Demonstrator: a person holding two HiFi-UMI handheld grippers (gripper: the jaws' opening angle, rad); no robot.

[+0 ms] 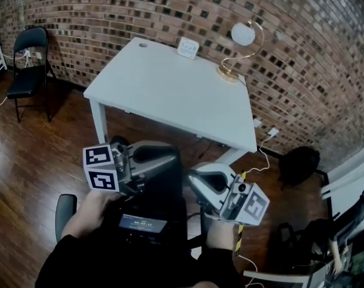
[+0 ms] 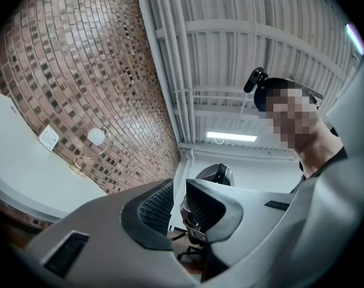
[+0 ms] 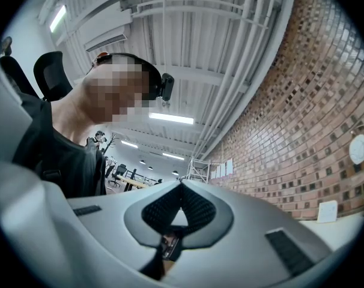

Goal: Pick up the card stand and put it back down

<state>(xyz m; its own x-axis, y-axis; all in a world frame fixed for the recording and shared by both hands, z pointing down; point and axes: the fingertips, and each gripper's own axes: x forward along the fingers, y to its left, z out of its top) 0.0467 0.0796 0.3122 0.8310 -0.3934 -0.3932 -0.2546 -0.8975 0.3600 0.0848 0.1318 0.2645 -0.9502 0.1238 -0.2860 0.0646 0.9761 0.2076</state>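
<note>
The card stand (image 1: 238, 51), a gold wire loop that holds a round white card, stands at the far right edge of the white table (image 1: 164, 92). It shows small in the left gripper view (image 2: 93, 144) and at the right rim of the right gripper view (image 3: 361, 149). Both grippers are held low near the person's body, well short of the table and apart from the stand. My left gripper (image 1: 172, 158) (image 2: 178, 204) has a narrow gap between its jaws, with nothing in it. The right gripper (image 1: 197, 182) (image 3: 181, 186) is shut with nothing in it, its tips touching.
A small white device (image 1: 188, 47) sits at the table's back edge against the brick wall. A black folding chair (image 1: 29, 59) stands at the left. A black bag (image 1: 299, 164) and a white cable with a plug (image 1: 271, 132) lie on the wooden floor at the right.
</note>
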